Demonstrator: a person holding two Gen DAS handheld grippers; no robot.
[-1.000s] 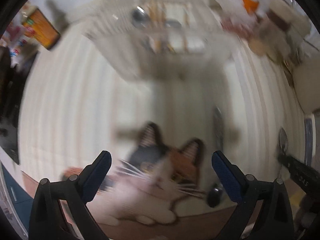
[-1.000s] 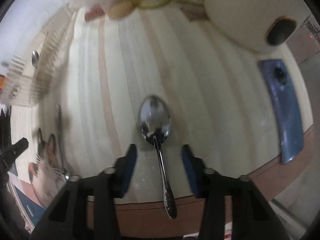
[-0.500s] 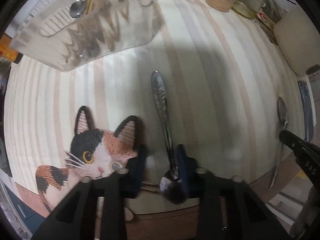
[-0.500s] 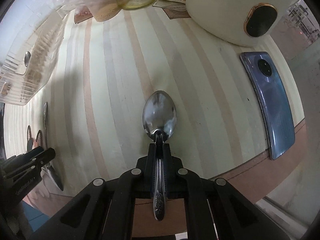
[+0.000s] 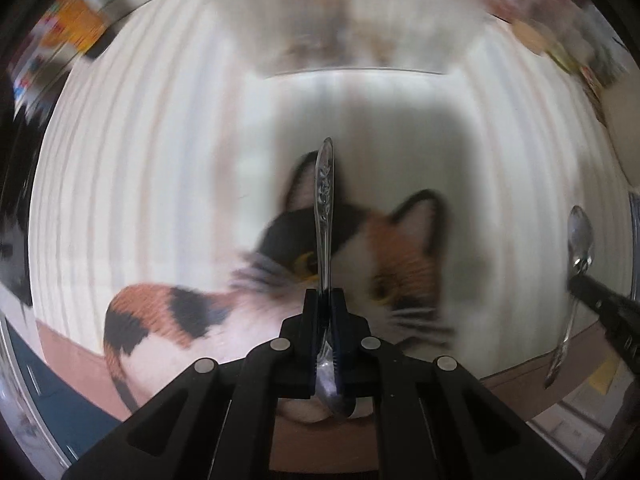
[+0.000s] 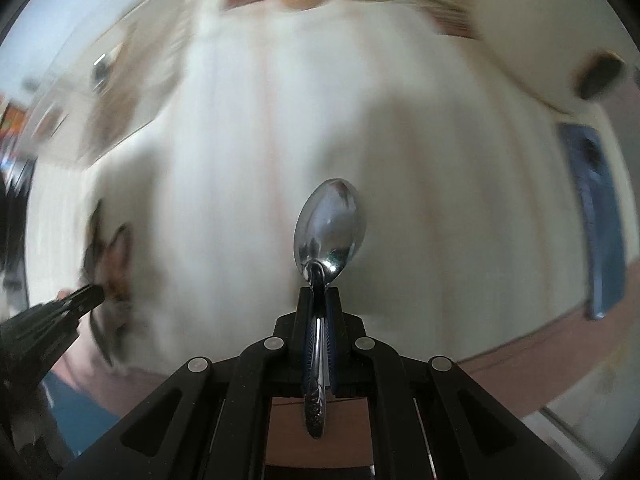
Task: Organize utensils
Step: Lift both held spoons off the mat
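- Pale striped cloth [image 6: 248, 160] covers the table, with a brown band along its near edge; both views are smeared by motion blur away from the grippers.
- On the near part of the cloth sits a calico cat picture in black, orange and white [image 5: 392, 256]; in the right wrist view it shows as a blurred patch at the left.
- The left gripper [image 5: 325, 292] points forward over the cat picture, its two black fingers with blue pads pressed together on a patterned-handle steel spoon [image 5: 324, 200].
- That spoon is clamped near its neck: the embossed handle juts forward and up past the fingertips, and the bowl hangs back beneath the gripper body.
- The right gripper [image 6: 319, 290] points forward over the bare cloth, its fingers closed tight on the neck of a shiny steel spoon [image 6: 330, 228].
- This second spoon faces the other way: its polished bowl stands out ahead of the fingertips and its handle runs back between the pads to end under the gripper.
- In the left wrist view the right gripper shows at the far right with its spoon in its tip, bowl up and handle slanting down.
- A clear plastic ribbed organizer tray [image 5: 352, 20] lies at the far side of the table; blur hides most of its contents, though the right wrist view shows one round metal spoon bowl [image 6: 100, 66] inside it.
- A dark blue flat phone [image 6: 600, 216] lies on the cloth at the right, well apart from the held spoon.
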